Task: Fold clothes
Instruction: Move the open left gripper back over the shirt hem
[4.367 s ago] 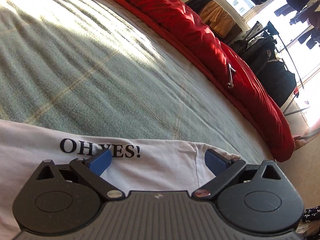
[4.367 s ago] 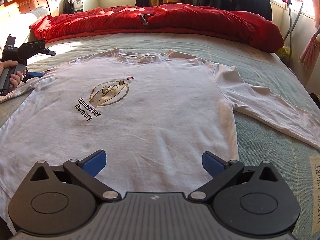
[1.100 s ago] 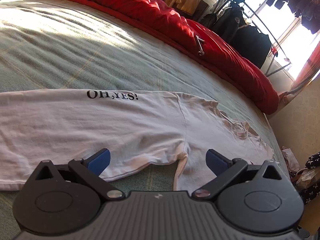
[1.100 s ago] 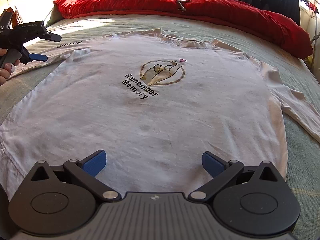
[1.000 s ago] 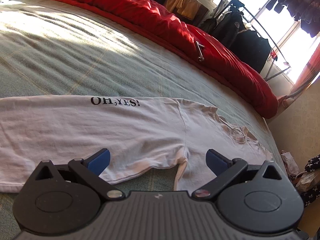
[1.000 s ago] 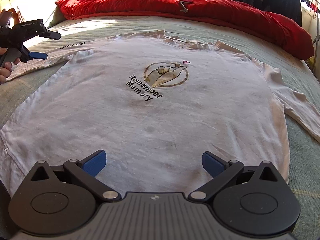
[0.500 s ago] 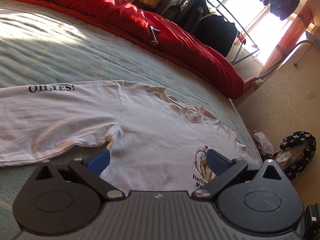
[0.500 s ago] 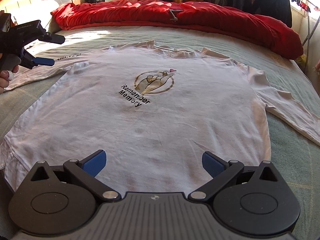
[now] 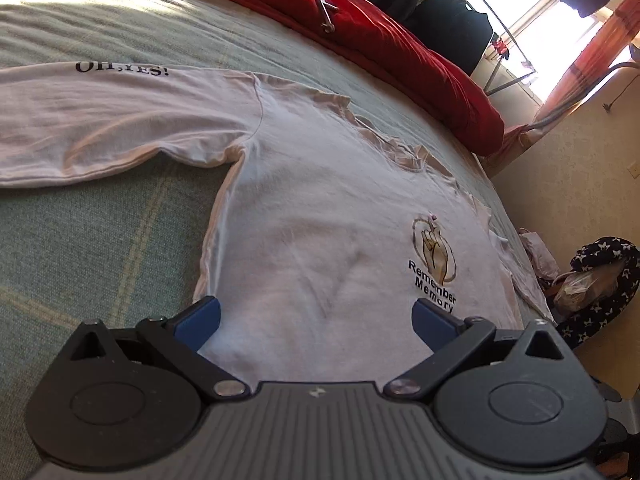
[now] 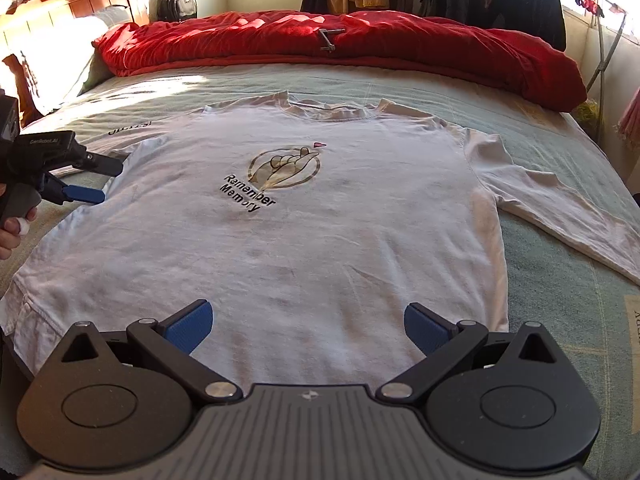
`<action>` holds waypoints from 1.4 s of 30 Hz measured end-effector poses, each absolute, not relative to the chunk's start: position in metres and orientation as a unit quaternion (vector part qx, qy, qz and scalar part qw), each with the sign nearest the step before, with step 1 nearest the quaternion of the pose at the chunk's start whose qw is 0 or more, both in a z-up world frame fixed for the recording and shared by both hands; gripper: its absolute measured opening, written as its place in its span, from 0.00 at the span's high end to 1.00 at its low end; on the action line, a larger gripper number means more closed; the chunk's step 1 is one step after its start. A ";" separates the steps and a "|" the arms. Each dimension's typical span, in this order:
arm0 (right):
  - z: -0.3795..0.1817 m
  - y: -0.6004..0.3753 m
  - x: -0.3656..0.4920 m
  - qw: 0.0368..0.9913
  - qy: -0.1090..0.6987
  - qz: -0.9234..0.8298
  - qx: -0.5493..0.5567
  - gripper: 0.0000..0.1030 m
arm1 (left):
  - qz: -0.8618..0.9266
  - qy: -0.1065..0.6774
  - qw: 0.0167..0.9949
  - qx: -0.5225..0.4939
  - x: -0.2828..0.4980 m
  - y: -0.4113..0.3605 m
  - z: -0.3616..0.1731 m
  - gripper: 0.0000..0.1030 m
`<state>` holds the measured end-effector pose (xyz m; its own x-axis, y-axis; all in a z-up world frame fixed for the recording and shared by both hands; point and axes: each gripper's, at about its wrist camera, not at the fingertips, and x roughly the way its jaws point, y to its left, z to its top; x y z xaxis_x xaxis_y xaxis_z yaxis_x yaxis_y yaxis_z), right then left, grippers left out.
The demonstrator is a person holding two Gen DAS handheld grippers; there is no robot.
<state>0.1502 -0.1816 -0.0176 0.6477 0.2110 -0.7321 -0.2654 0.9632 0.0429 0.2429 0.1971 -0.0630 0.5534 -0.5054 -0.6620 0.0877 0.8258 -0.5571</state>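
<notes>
Both tools are released and empty: the right tool (image 10: 306, 324) hovers over the hem of the white shirt (image 10: 280, 232), which lies flat on the bed (image 10: 560, 148), collar at 12 o'clock. Nearer the side seam, the left tool (image 10: 94, 180) hangs at 10 o'clock beside the armpit, its sleeve (image 9: 120, 116) trailing outward, probably the first fold.

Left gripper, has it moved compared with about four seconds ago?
Yes. The left gripper has shifted from the "OH,YES!" sleeve toward the shirt body, now near the armpit, jaws open.
</notes>
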 end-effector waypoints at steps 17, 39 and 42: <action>-0.045 -0.215 0.166 0.872 0.447 0.201 -0.028 0.00 | -0.172 0.407 0.890 -0.114 0.134 0.155 -0.061 0.01; -0.073 -0.221 0.122 0.913 0.367 0.173 -0.050 0.00 | -0.118 0.380 0.917 0.039 0.079 0.113 -0.067 0.01; -0.074 -0.224 0.117 0.916 0.361 0.167 -0.041 0.00 | -0.114 0.378 0.917 0.056 0.069 0.107 -0.064 0.01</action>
